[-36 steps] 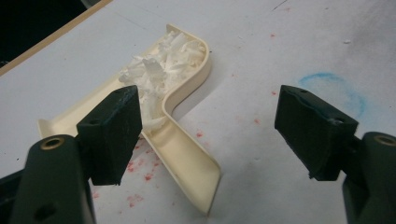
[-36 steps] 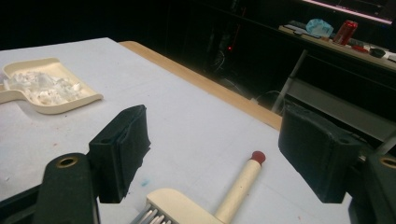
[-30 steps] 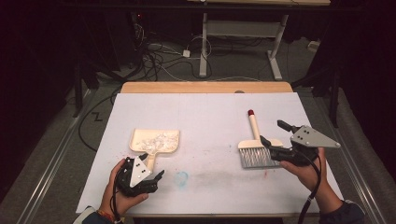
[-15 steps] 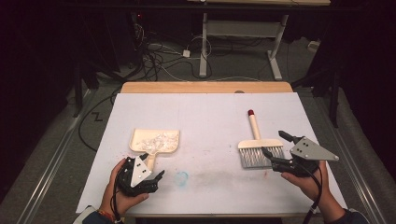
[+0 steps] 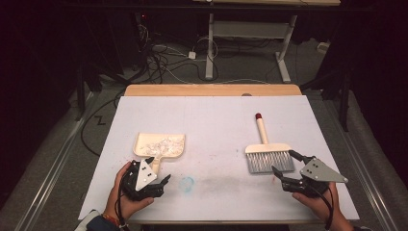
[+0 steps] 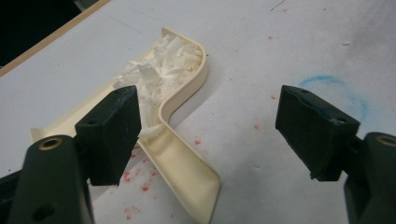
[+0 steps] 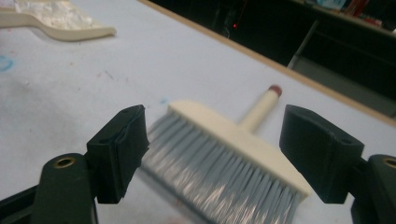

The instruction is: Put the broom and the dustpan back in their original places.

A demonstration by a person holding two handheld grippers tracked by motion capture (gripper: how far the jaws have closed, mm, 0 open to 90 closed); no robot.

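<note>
Brush (image 5: 267, 155) lies just beyond the right gripper (image 5: 287, 169) (jaws wide apart, holding nothing).

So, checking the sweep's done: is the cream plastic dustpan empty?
No, the cream plastic dustpan holds a pile of white paper shreds.

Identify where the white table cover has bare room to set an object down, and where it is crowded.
Bare patches: the wide far strip between the wooden table edge and the cream dustpan with white shavings; the middle lane between dustpan and cream hand brush with grey bristles, around the blue chalk ring. Crowded: near corners, where the left gripper and right gripper sit open beside dustpan and brush.
</note>
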